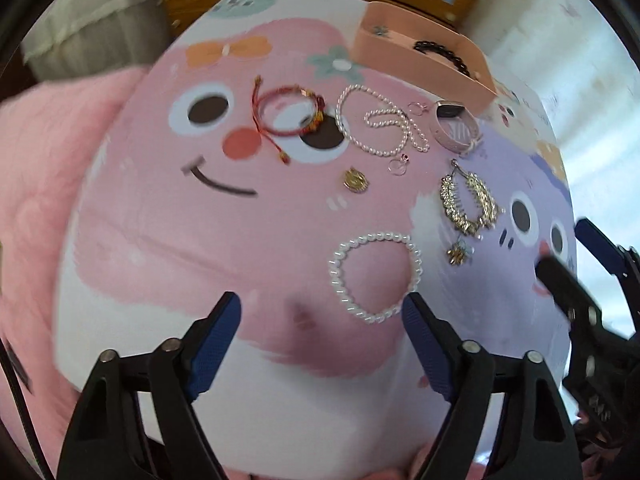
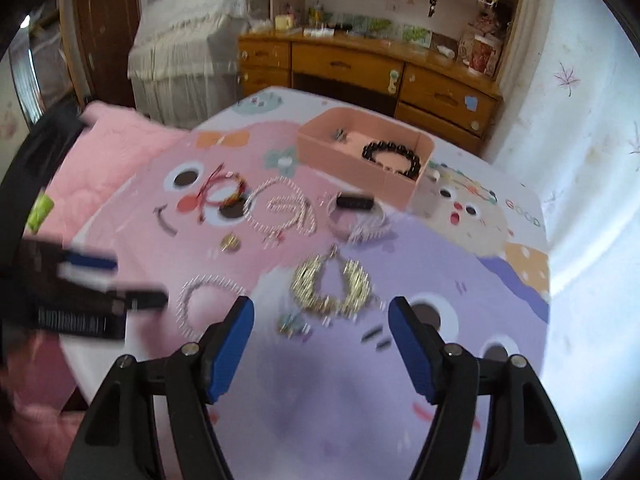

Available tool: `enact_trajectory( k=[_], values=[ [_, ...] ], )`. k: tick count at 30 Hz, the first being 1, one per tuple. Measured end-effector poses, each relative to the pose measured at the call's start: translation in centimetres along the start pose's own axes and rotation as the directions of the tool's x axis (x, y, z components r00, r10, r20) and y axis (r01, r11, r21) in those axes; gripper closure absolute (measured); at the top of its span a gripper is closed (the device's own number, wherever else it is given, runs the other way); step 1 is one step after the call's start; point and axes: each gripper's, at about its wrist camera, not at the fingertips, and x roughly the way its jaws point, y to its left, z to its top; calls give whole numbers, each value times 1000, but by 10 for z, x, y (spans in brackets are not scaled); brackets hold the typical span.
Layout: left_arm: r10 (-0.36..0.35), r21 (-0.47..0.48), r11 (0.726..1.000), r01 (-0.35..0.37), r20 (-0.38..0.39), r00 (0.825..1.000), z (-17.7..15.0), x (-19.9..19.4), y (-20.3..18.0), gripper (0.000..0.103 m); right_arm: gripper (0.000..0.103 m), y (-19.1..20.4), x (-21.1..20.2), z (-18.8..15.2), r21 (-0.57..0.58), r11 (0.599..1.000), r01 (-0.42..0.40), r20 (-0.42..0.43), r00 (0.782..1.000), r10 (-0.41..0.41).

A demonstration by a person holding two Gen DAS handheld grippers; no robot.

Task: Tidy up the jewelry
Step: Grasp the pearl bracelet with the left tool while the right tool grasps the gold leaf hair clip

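Observation:
Jewelry lies on a cartoon-print mat (image 1: 180, 240). My left gripper (image 1: 320, 320) is open and empty, just short of a white pearl bracelet (image 1: 375, 276). Beyond lie a gold pendant (image 1: 354, 180), a red cord bracelet (image 1: 292, 114), a pearl necklace (image 1: 380, 120), a pink bangle (image 1: 454, 124) and a gold leaf necklace (image 1: 468, 204). My right gripper (image 2: 322, 332) is open and empty, just short of the gold leaf necklace (image 2: 332, 284). A pink box (image 2: 360, 160) at the back holds a black bead bracelet (image 2: 392, 158).
A pink blanket (image 1: 40, 208) lies left of the mat. A wooden dresser (image 2: 360, 68) stands behind, and a white wall (image 2: 580, 140) is at the right. The other gripper shows at each view's edge: the right one in the left wrist view (image 1: 580, 280), the left one in the right wrist view (image 2: 100, 280).

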Motion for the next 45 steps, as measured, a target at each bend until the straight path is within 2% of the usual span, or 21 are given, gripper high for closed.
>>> enact_trajectory(
  k=[2,5,7,11,14,17,24,26,28,29,31,33,35,38,45],
  values=[
    [10,-55,998,-9,14,1000,-5,11,-3,27,33,-7,14,2,17,1000,-10,28,1000,9],
    [24,-114,993,-21,28,999,-9,21,-3,37,33,-14,35,0,49,999,-17,36,999,15],
    [41,-168,985,-33,47,998,-12,25,0,44,33,-15,51,-3,51,999,-17,4,1000,17],
    [11,-220,976,-3,37,999,-19,33,3,44,33,-19,72,-10,88,994,-61,-47,997,65],
    [1,-198,980,11,61,998,-21,36,-4,44,33,-24,79,-14,127,989,-74,-40,996,79],
    [26,-152,988,-14,79,997,-24,38,-15,43,31,-25,85,-14,145,987,-74,-61,995,83],
    [92,-139,987,-77,105,990,-20,41,-24,44,27,-21,93,-16,99,993,-68,-84,994,76],
    [128,-131,985,-114,106,986,-19,42,-26,50,26,-18,93,-17,71,996,-62,-85,994,68],
    [171,-120,980,-158,108,979,-20,42,-28,63,26,-13,94,-17,23,999,-45,-84,995,47],
    [168,-118,981,-154,117,979,-21,41,-28,67,26,-10,94,-18,2,999,-37,-84,996,37],
    [174,-129,979,-158,120,977,-21,39,-24,86,26,-11,94,-17,5,999,-44,-82,996,44],
    [166,-146,978,-148,115,979,-21,38,-20,95,26,-11,95,-16,9,999,-40,-89,995,41],
    [156,-155,978,-138,113,981,-21,38,-18,97,26,-10,96,-15,11,999,-36,-94,995,37],
    [145,-158,979,-128,106,984,-20,39,-15,97,39,-9,94,-16,-4,999,-46,-83,996,45],
    [111,-153,984,-95,103,988,-20,38,-13,98,39,-14,92,-17,13,997,-82,-77,994,83]
  ],
)
